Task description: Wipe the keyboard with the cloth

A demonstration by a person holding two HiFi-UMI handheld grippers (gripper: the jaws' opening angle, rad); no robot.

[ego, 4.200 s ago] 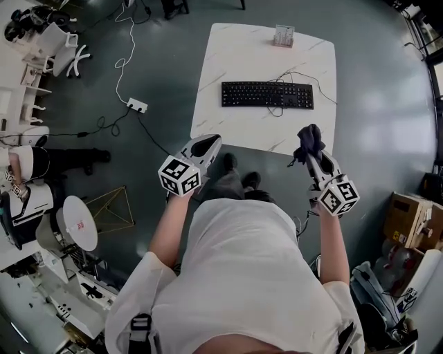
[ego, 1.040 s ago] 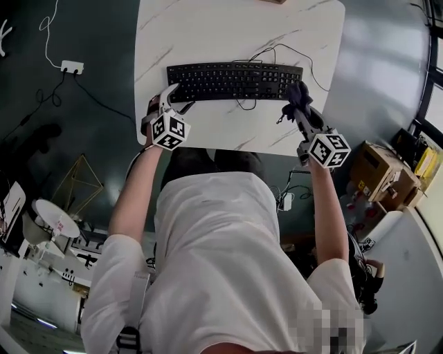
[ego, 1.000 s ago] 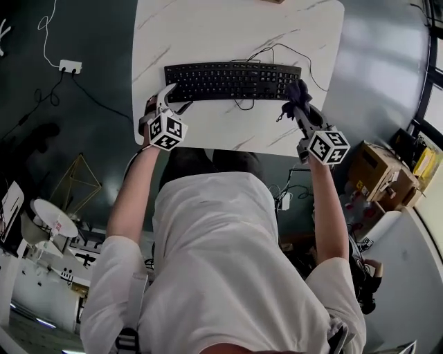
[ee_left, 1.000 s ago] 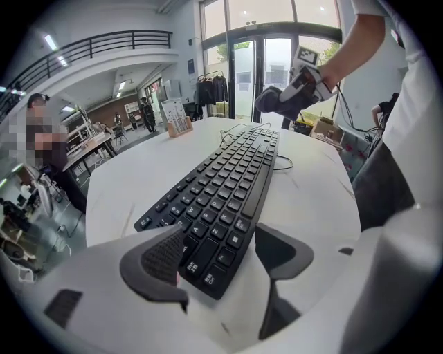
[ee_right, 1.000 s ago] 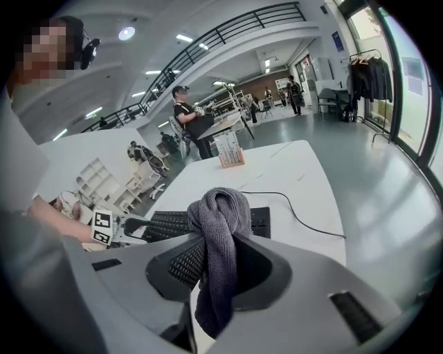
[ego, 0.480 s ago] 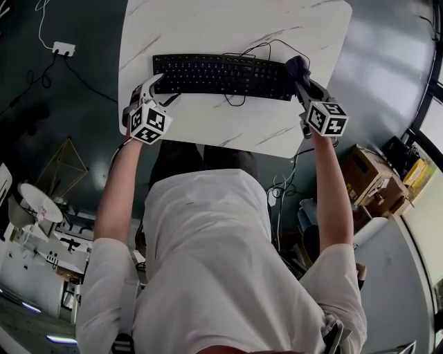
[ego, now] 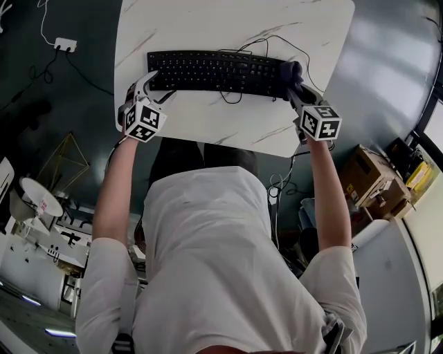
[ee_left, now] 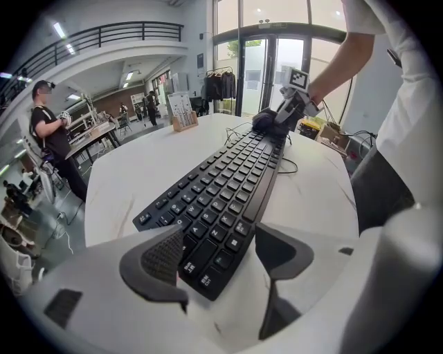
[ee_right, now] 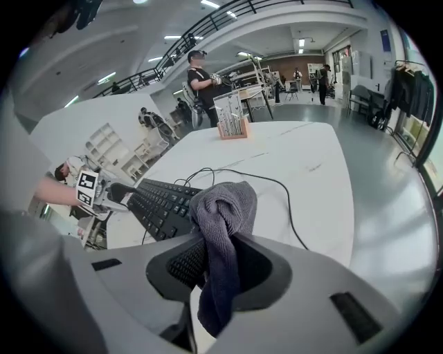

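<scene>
A black keyboard lies across the white marble table. My left gripper is open at the keyboard's left end. In the left gripper view the keyboard's near corner sits between the spread jaws of the left gripper. My right gripper is shut on a dark grey cloth that rests at the keyboard's right end. In the right gripper view the cloth hangs bunched from the right gripper, just above the keyboard's right edge.
The keyboard's cable loops over the table behind it. A wooden holder stands at the table's far side. Cardboard boxes sit on the floor to the right, a power strip to the left. People stand in the background.
Both grippers have moved forward onto the keyboard. The cloth has gone from the table's front edge to the keyboard's right end, and the left jaws now straddle its left corner.
</scene>
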